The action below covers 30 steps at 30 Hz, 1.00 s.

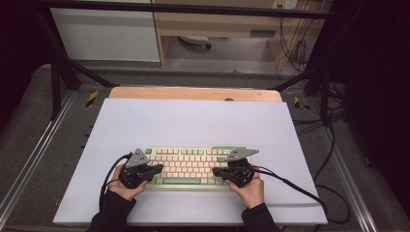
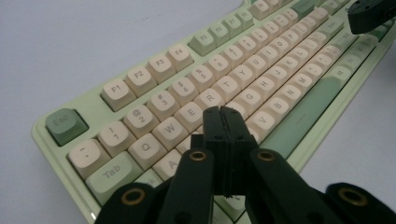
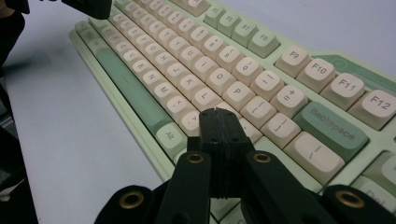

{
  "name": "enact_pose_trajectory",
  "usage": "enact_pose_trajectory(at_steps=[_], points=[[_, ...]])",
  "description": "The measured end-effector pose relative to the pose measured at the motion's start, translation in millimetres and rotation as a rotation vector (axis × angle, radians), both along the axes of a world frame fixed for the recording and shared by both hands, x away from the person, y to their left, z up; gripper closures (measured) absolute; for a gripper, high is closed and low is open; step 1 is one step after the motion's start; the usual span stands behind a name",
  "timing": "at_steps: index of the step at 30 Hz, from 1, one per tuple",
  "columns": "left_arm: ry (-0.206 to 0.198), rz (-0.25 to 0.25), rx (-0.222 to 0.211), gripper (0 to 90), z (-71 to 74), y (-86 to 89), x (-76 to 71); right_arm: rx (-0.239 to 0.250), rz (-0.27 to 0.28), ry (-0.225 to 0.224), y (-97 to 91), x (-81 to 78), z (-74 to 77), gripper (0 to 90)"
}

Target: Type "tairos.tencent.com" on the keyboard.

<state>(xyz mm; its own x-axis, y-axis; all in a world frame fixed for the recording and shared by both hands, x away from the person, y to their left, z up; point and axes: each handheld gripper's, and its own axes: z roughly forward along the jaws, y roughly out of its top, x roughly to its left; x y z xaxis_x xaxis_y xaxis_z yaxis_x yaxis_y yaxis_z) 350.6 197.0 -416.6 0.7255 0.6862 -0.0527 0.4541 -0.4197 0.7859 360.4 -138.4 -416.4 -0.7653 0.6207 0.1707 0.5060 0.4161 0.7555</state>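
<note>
This looks like a lab for testing. A white board (image 1: 193, 121) lies on a wooden table (image 1: 193, 93) inside a black metal frame (image 1: 58, 82). Lots of cables (image 1: 295, 48) hang at the back, and grey carpet (image 1: 29, 135) covers the floor.

Both black sleeves (image 1: 112, 212) end at the wrists, and each black gripper, left gripper (image 1: 157, 168) and right gripper (image 1: 216, 171), carries a grey three-cornered plate, brass-ringed screw holes and a trailing black cable (image 1: 290, 186).
</note>
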Motion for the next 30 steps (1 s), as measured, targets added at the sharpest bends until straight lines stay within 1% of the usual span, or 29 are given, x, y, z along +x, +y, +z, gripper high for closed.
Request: enact_pose_trajectory(at_steps=[7,10,12,20,28,30], points=[[0.011,-0.028,0.020,89.6,-4.5,-14.0,0.4,0.013,-0.026,0.002,-13.0,-3.0,-2.3,90.0],[0.014,-0.038,0.028,89.6,-6.3,-18.3,0.7,0.009,-0.030,0.001,-16.3,-3.5,-2.7,90.0],[0.018,-0.038,0.028,89.6,-7.6,-19.9,1.3,0.016,-0.032,0.000,-17.1,-3.6,-2.8,90.0],[0.027,-0.046,0.040,89.6,-11.5,-23.5,2.4,0.018,-0.028,0.000,-17.6,-3.9,-3.2,90.0],[0.027,-0.048,0.036,89.7,-12.6,-23.2,1.9,0.019,-0.027,0.001,-18.3,-4.2,-2.8,90.0],[0.027,-0.049,0.041,89.7,-13.4,-23.3,1.7,0.019,-0.028,0.003,-18.3,-4.2,-2.8,90.0]])
